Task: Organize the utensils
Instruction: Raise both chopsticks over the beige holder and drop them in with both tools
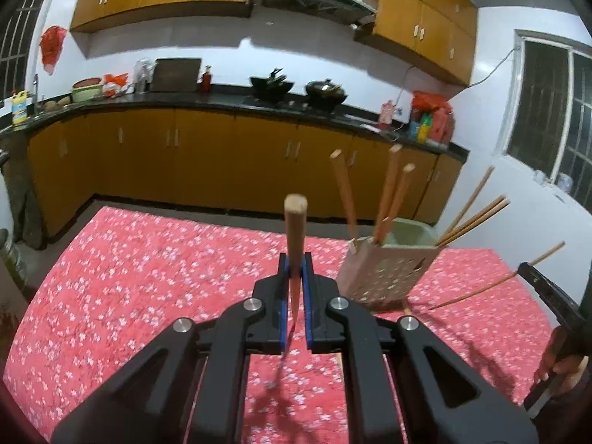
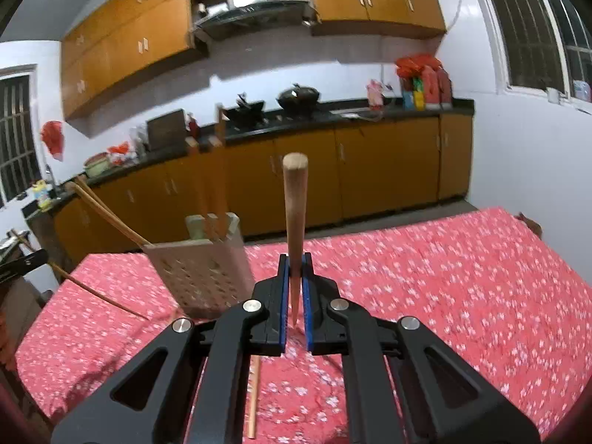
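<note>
left wrist view: your left gripper [image 1: 295,277] is pinching one chopstick [image 1: 295,229] upright, with the holder [image 1: 384,270] just right. right wrist view: your right gripper [image 2: 295,277] is clamping another chopstick [image 2: 295,214]; its thin tip could be slipping or knocking the holder's [image 2: 207,270] rim.

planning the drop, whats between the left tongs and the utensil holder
In the left wrist view, only bare floral tablecloth lies between the left tongs, shut on a chopstick, and the perforated holder.
</note>
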The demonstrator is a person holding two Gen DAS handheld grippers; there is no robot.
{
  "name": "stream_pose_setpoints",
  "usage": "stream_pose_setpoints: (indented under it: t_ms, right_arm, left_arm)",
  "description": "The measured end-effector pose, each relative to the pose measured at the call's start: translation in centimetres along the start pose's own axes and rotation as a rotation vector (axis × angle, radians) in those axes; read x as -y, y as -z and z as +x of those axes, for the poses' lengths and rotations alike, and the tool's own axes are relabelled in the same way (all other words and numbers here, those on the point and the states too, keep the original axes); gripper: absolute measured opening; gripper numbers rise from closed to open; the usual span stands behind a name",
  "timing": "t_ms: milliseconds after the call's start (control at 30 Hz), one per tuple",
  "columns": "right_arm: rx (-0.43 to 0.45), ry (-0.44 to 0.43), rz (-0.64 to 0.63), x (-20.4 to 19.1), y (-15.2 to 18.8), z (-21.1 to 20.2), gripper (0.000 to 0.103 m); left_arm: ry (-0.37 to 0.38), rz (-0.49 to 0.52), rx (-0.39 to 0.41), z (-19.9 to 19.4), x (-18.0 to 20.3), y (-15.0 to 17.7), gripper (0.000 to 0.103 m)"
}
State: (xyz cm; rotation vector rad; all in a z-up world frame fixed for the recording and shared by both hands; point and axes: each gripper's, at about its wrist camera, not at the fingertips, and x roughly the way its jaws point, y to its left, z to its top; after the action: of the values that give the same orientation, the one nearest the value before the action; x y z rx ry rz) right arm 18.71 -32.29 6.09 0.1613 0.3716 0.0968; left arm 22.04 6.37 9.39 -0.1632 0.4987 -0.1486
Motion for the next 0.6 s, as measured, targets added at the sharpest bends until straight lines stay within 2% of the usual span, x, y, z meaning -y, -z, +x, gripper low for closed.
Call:
stream_pose_setpoints:
  t_ms: [333,433,600]
  right_arm:
    - [0.083,-0.246,-0.064,-3.3,-5.5,-4.9,0.007]
    - [0.118,-0.262,-0.06,-4.0,-6.6,-5.3,0.007]
    - [0.168,-0.225,-0.042,-5.2,-8.1,-4.0,0.007]
  left_arm:
    - [0.188,0.075,0.076,-4.1,4.2,-4.1,0.008]
    - [0.209,0.081,0.123,-4.8,5.3,-5.2,0.008]
    - [0.219,0.039,0.218,-4.9,6.7,-7.3,0.008]
